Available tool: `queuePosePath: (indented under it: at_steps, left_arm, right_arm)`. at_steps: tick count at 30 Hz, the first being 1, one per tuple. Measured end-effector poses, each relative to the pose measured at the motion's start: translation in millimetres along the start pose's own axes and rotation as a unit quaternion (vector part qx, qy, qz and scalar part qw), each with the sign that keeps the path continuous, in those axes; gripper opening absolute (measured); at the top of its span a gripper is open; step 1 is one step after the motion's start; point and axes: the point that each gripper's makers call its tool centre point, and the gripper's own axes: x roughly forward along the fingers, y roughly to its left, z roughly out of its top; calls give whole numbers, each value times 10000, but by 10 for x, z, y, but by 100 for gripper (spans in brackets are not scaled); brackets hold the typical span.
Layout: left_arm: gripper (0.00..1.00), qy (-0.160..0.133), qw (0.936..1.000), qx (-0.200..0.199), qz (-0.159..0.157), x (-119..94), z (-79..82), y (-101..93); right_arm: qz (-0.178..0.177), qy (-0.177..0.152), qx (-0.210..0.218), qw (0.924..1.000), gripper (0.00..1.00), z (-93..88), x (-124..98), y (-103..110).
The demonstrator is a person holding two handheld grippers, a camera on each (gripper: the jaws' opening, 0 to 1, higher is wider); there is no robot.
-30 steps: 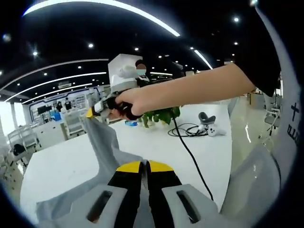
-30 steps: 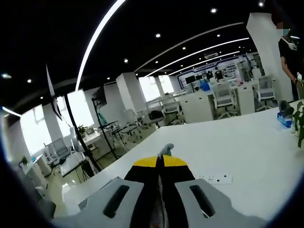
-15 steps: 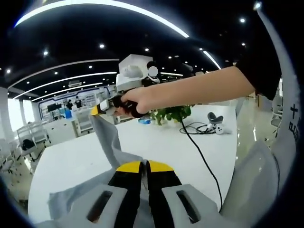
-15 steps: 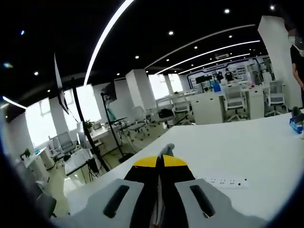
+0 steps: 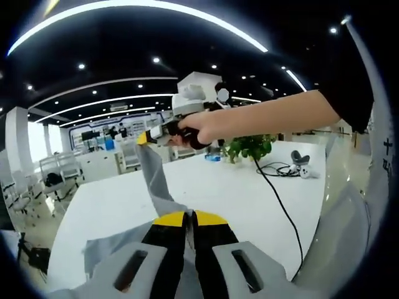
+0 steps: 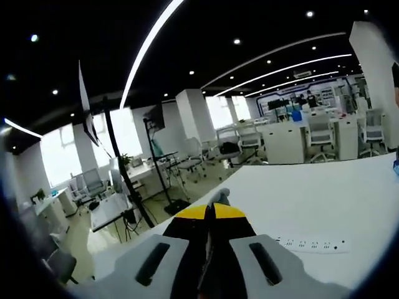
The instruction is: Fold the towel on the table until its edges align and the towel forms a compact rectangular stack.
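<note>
Above the white surface (image 5: 206,193), both grippers, left gripper (image 5: 189,218) and right gripper (image 6: 212,212), are clenched on the lifted grey towel (image 5: 156,184).

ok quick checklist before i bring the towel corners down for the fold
1. Left claw shut on towel: ok.
2. Right claw shut on a towel corner, grey tip poking past the jaws: ok.
3. Towel lifted off the table, stretched between both claws: ok.
4. Edges aligned: cannot tell, lower part hidden.
5. Landing area free: black cable lies right of the towel, power strip on the table; not ok.
</note>
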Motion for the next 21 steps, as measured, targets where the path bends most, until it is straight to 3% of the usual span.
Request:
queuePosePath:
  at_steps: [21]
  left_arm:
    - [4,254,9967,-278,719,-396,-314,506]
  right_arm:
    - [392,378,89,9985,0,-347,515,408]
